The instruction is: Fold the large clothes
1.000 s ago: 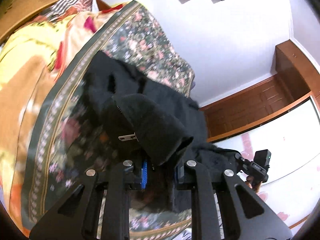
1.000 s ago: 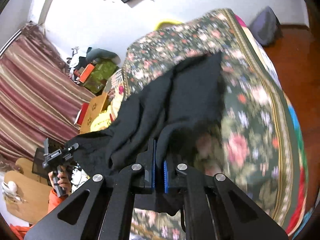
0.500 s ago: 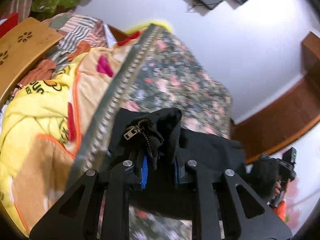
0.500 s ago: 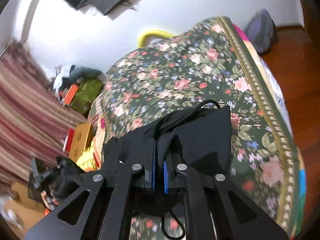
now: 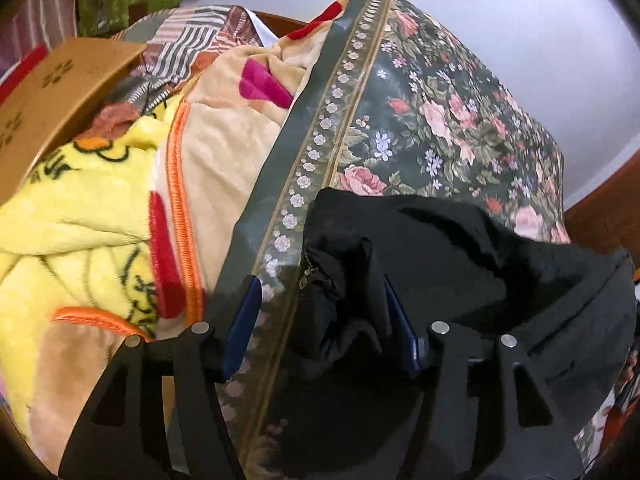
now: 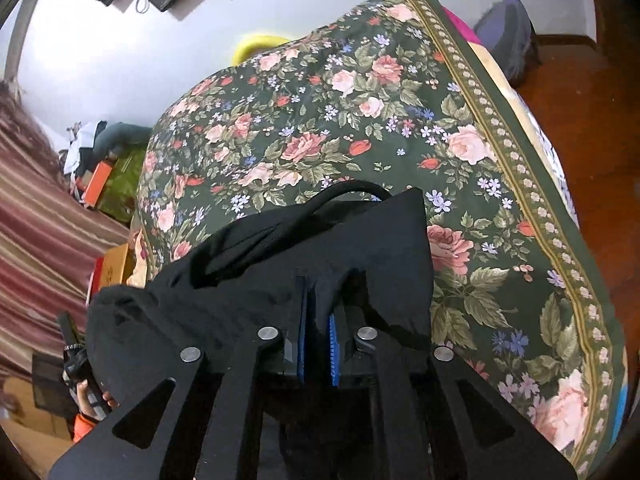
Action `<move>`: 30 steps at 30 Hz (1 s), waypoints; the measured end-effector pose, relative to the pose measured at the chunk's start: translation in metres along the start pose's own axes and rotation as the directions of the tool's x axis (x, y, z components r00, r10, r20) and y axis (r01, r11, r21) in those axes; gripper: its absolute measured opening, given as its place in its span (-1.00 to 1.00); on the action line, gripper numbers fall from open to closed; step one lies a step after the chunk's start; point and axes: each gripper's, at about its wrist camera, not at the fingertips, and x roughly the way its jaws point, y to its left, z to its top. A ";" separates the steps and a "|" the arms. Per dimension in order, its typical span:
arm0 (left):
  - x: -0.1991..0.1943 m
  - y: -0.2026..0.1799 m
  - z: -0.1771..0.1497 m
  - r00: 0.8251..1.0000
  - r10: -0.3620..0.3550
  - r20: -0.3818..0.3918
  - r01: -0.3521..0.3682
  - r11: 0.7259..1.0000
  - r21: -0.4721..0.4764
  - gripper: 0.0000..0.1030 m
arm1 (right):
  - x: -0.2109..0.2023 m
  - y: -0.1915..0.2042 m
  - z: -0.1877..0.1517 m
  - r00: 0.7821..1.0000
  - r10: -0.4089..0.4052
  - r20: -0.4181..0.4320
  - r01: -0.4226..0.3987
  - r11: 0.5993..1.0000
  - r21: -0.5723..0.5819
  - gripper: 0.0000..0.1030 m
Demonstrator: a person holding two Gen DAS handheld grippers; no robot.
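A large black garment (image 5: 460,264) with a zipper lies on a green floral bedspread (image 5: 432,120). My left gripper (image 5: 320,312) is open, its blue-padded jaws wide apart around the bunched zipper edge of the garment, which rests on the bed. In the right wrist view the same black garment (image 6: 320,248) lies flat on the floral bedspread (image 6: 320,120). My right gripper (image 6: 318,340) is shut on a fold of the black garment, low over the bed.
A yellow and cream cartoon blanket (image 5: 120,208) lies left of the bedspread, with a brown cardboard box (image 5: 52,92) beyond it. Wooden floor (image 6: 592,160) and a dark bag (image 6: 504,36) are to the right. The left hand-held gripper (image 6: 76,364) shows at lower left.
Both grippers carried the black garment forward and down onto the bed. My left gripper's jaws have opened wide and let go of the zipper edge. My right gripper stays shut on the fabric.
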 end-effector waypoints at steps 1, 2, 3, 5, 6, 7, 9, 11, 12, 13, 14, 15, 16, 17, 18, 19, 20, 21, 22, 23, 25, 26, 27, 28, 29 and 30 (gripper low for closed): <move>-0.005 0.001 -0.001 1.000 0.007 0.004 -0.007 1.000 0.007 0.19 | -0.005 0.000 -0.002 1.000 -0.003 -0.009 0.003 1.000 0.002 -0.72; -0.010 0.001 -0.002 1.000 0.014 0.013 -0.014 1.000 0.014 0.19 | -0.007 0.000 -0.002 1.000 -0.008 -0.012 0.008 1.000 0.006 -0.69; -0.021 0.001 -0.004 0.999 0.028 0.031 -0.029 0.999 0.027 0.20 | -0.010 0.001 -0.004 1.000 -0.006 -0.010 0.006 1.000 0.009 -0.61; -0.042 0.000 -0.007 0.997 0.039 0.069 -0.043 0.997 0.057 0.22 | -0.026 0.002 -0.007 0.998 -0.058 0.014 0.057 0.998 0.007 -0.32; -0.052 -0.003 -0.009 0.995 0.049 0.086 -0.056 0.996 0.071 0.26 | -0.033 0.002 -0.009 0.997 -0.075 0.033 0.075 0.997 0.005 -0.09; -0.061 -0.005 -0.011 0.994 0.056 0.098 -0.064 0.994 0.087 0.28 | -0.044 0.003 -0.012 0.995 -0.080 0.065 0.080 0.997 -0.003 -0.02; -0.082 -0.016 -0.017 0.990 0.055 0.127 -0.073 0.987 0.142 0.28 | -0.062 0.006 -0.016 0.993 -0.071 0.095 0.073 0.997 -0.010 -0.02; -0.097 -0.029 -0.023 0.988 0.061 0.145 -0.089 0.977 0.196 0.28 | -0.079 0.014 -0.021 0.991 -0.080 0.111 0.083 0.996 -0.023 -0.02; -0.106 -0.038 -0.027 0.985 0.066 0.157 -0.101 0.969 0.226 0.28 | -0.084 0.020 -0.023 0.989 -0.084 0.121 0.089 0.995 -0.038 -0.02; -0.114 -0.047 -0.031 0.984 0.067 0.168 -0.109 0.961 0.255 0.28 | -0.089 0.028 -0.026 0.987 -0.090 0.134 0.099 0.993 -0.062 -0.02; -0.121 -0.059 -0.036 0.983 0.055 0.178 -0.105 0.953 0.285 0.28 | -0.094 0.039 -0.029 0.984 -0.098 0.147 0.113 0.989 -0.093 -0.02; -0.126 -0.065 -0.039 0.982 0.044 0.181 -0.098 0.949 0.300 0.28 | -0.097 0.048 -0.032 0.982 -0.107 0.155 0.126 0.985 -0.118 -0.02; -0.131 -0.076 -0.043 0.983 0.024 0.182 -0.082 0.945 0.318 0.29 | -0.098 0.058 -0.036 0.980 -0.116 0.163 0.142 0.978 -0.152 -0.02; -0.134 -0.086 -0.046 0.985 0.000 0.175 -0.059 0.941 0.332 0.29 | -0.100 0.073 -0.042 0.977 -0.123 0.173 0.157 0.968 -0.195 -0.02; -0.135 -0.095 -0.048 0.986 -0.020 0.167 -0.039 0.939 0.341 0.29 | -0.098 0.082 -0.045 0.976 -0.125 0.178 0.164 0.961 -0.221 -0.02; -0.136 -0.105 -0.050 0.987 -0.042 0.157 -0.017 0.936 0.352 0.29 | -0.096 0.092 -0.049 0.975 -0.123 0.183 0.168 0.953 -0.253 -0.02; -0.135 -0.114 -0.052 0.987 -0.063 0.150 0.004 0.931 0.365 0.29 | -0.093 0.106 -0.054 0.975 -0.115 0.188 0.167 0.943 -0.289 -0.02; -0.134 -0.122 -0.053 0.987 -0.071 0.147 0.011 0.927 0.375 0.29 | -0.090 0.115 -0.058 0.975 -0.110 0.191 0.167 0.935 -0.314 -0.02; -0.131 -0.135 -0.055 0.986 -0.076 0.146 0.013 0.919 0.394 0.29 | -0.085 0.122 -0.061 0.976 -0.105 0.190 0.166 0.928 -0.335 -0.02; -0.127 -0.144 -0.057 0.986 -0.071 0.151 0.003 0.912 0.410 0.29 | -0.077 0.133 -0.065 0.978 -0.095 0.186 0.159 0.917 -0.365 -0.02; -0.117 -0.160 -0.060 0.985 -0.061 0.160 -0.013 0.907 0.422 0.29 | -0.063 0.145 -0.070 0.981 -0.088 0.174 0.152 0.902 -0.403 -0.02; -0.111 -0.166 -0.060 0.986 -0.064 0.157 -0.008 0.907 0.420 0.29 | -0.053 0.151 -0.071 0.982 -0.089 0.164 0.151 0.895 -0.421 -0.02; -0.104 -0.171 -0.059 0.986 -0.073 0.148 0.006 0.911 0.412 0.29 | -0.041 0.157 -0.072 0.986 -0.084 0.144 0.140 0.887 -0.439 -0.02; -0.095 -0.176 -0.057 0.987 -0.087 0.135 0.026 0.915 0.402 0.29 | -0.030 0.161 -0.072 0.990 -0.075 0.118 0.121 0.883 -0.454 -0.02; -0.086 -0.181 -0.055 0.988 -0.094 0.122 0.039 0.919 0.393 0.29 | -0.022 0.163 -0.073 0.992 -0.072 0.101 0.111 0.881 -0.460 -0.02; -0.078 -0.185 -0.053 0.989 -0.094 0.116 0.042 0.921 0.388 0.29 | -0.012 0.165 -0.073 0.993 -0.079 0.087 0.111 0.878 -0.466 -0.02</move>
